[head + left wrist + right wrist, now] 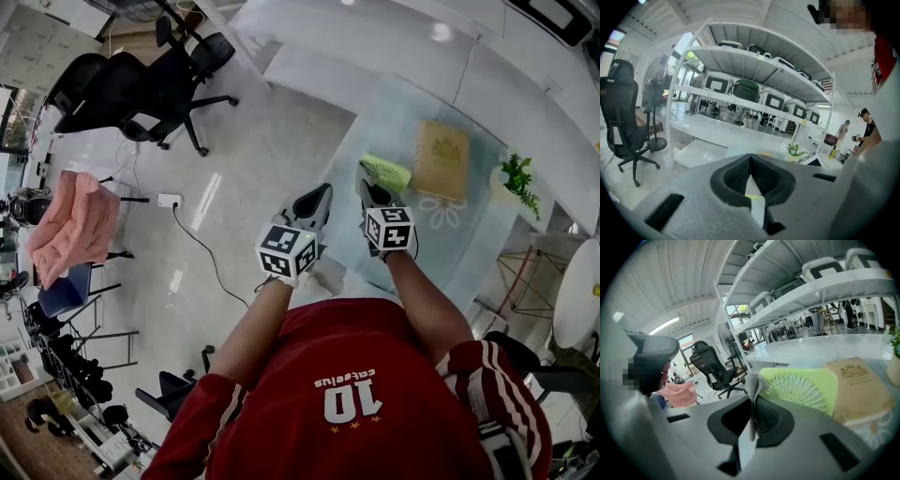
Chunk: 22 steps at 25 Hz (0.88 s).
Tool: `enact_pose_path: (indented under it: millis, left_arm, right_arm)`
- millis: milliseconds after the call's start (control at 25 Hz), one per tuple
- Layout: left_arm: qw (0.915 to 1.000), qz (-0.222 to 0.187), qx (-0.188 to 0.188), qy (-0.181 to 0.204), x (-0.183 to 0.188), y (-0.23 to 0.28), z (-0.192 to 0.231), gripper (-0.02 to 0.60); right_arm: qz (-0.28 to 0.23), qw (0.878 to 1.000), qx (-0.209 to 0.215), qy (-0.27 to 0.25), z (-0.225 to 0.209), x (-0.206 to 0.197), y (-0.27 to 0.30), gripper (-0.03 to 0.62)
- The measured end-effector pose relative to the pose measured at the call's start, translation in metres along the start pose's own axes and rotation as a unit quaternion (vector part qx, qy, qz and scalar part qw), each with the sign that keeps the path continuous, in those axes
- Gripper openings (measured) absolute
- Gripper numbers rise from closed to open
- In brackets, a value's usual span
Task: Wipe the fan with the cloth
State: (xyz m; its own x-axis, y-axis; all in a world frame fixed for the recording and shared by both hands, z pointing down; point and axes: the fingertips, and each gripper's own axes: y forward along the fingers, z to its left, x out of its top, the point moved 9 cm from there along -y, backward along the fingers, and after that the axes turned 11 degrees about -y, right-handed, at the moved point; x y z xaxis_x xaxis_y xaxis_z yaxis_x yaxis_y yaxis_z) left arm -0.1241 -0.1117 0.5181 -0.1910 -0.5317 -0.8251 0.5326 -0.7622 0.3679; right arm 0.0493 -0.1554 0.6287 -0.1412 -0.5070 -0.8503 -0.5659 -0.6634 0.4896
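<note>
In the right gripper view, pinching the cloth [752,383] shut in the right gripper [752,401] just short of the fan [799,389], face-on dead ahead (left gripper [751,159] closed, empty, farther from the fan).

The red shirt [375,370] is showing a white number 10, lying upside down in the head view, with a small white word beside it that is coming out too blurred to read. The brown box [860,385] is carrying a gold crest with print too small to read.
</note>
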Motion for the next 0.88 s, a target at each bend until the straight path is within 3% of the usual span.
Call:
enact_pose_path:
  millis: [880]
  left_arm:
    - [0.9982, 0.029, -0.034, 0.039, -0.005, 0.008, -0.015, 0.0]
  right_arm:
    - [0.011, 0.999, -0.044, 0.016, -0.015, -0.017, -0.007, 0.012]
